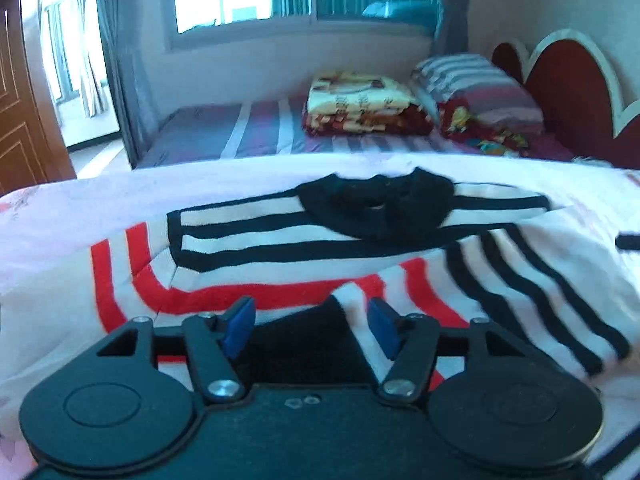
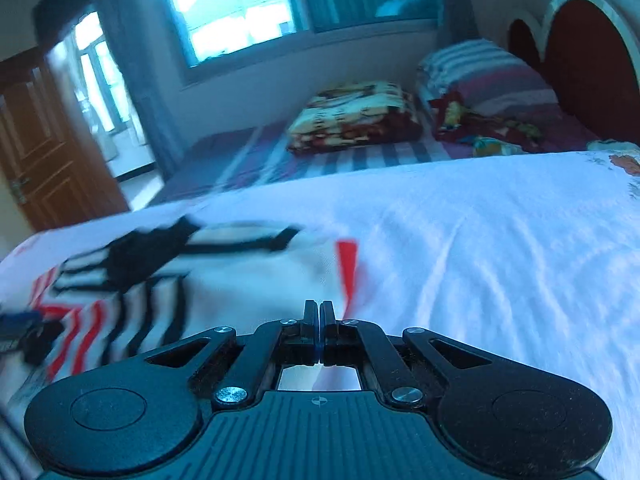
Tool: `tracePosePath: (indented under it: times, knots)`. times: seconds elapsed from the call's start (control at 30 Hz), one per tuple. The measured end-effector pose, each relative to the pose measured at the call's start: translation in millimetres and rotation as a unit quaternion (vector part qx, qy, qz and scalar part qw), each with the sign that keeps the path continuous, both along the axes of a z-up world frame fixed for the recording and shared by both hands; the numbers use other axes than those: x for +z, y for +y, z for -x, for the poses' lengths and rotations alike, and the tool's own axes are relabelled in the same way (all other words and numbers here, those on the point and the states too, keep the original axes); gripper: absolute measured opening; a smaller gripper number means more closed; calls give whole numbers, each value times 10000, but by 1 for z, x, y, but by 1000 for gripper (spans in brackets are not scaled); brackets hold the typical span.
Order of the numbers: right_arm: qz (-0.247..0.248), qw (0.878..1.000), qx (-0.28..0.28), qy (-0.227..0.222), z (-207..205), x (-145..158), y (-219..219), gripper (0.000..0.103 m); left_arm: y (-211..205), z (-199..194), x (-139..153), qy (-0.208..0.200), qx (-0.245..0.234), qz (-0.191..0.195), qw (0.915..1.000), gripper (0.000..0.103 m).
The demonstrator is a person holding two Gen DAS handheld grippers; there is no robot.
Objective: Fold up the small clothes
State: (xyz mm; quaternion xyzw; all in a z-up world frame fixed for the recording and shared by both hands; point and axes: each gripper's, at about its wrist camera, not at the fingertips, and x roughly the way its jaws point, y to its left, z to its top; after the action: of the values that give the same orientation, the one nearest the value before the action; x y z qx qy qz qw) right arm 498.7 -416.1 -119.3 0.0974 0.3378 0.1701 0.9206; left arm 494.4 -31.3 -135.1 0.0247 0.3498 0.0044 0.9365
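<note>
A white knit sweater (image 1: pixel 280 224) with black and red stripes lies spread on the pale bedsheet (image 1: pixel 60 208), its black collar (image 1: pixel 376 208) on the far side. My left gripper (image 1: pixel 312 320) hovers low over the sweater's near edge, blue pads apart, with a black cuff (image 1: pixel 304 336) lying between them, unpinched. In the right wrist view the sweater (image 2: pixel 240 280) is blurred at left. My right gripper (image 2: pixel 320 308) is shut, its tips just over the sweater's white edge near a red stripe; no cloth shows between them. The left gripper (image 2: pixel 20 328) peeks in at the left edge.
Beyond the pale sheet (image 2: pixel 480 260) the bed continues in purple stripes, with a folded patterned blanket (image 1: pixel 360 104), a striped pillow (image 1: pixel 480 84) and a red headboard (image 1: pixel 572 80). A wooden door (image 1: pixel 24 112) stands at left, below-window wall and curtains behind.
</note>
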Motion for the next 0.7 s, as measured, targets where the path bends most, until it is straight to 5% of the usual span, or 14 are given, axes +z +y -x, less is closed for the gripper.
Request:
tracePosePath:
  times: [0.2,0.33,0.43,0.53,0.7]
  knots:
    - [299,9988,376,78,61,-17,9,0,-9,28,-17,151,-14,7,9999,63]
    - [247,9994,133,225,53,-15,17,0,-12,27,-14,143,177,-60,9997,63]
    - [167,9998,67,-67,67,-1,17,0,-21,41,7,-170,187,-171,9995,63]
    - [388,9984,349,205,69,-14,31,0,-25,32,-8,395,56,-47,9992,69]
    - [126,9999,13,78,71,-3,29,0,-14,42,3,374,187,-3,9991,71]
